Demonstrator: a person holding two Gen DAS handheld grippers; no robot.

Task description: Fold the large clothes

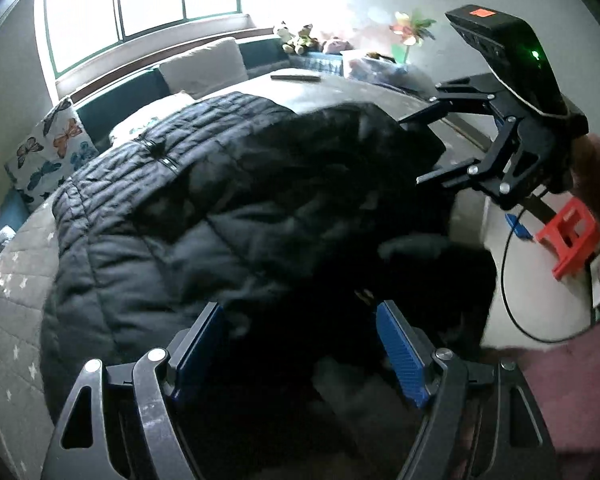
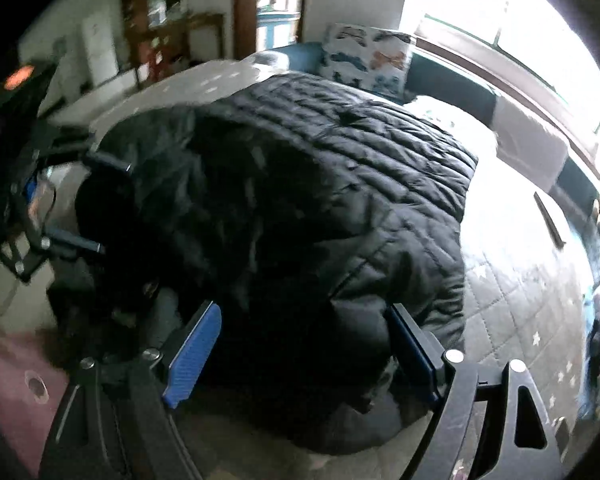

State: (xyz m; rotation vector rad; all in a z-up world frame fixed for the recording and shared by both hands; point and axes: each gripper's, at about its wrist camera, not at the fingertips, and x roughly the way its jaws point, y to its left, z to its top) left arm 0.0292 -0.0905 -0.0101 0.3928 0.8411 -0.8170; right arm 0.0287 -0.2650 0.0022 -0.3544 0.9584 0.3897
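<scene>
Nearest, two grippers, the left gripper [image 1: 300, 344] and right gripper [image 2: 304, 352], hang with jaws spread wide and empty over one black quilted coat [image 1: 188, 208], heaped on the grey starred bed [image 1: 16, 312]. Beyond the coat lie one butterfly pillow [image 1: 52, 148], then two plain cushions [image 1: 204, 66].

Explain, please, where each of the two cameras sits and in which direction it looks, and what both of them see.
Left wrist view: sits on the left gripper, looks along its open blue fingers over the black quilted coat toward the window; the right gripper shows at upper right.
Right wrist view: sits on the right gripper, looks across the coat toward the doorway; the left gripper shows at left, open.
Both share the coat, the grey bed cover and the butterfly pillow.
</scene>
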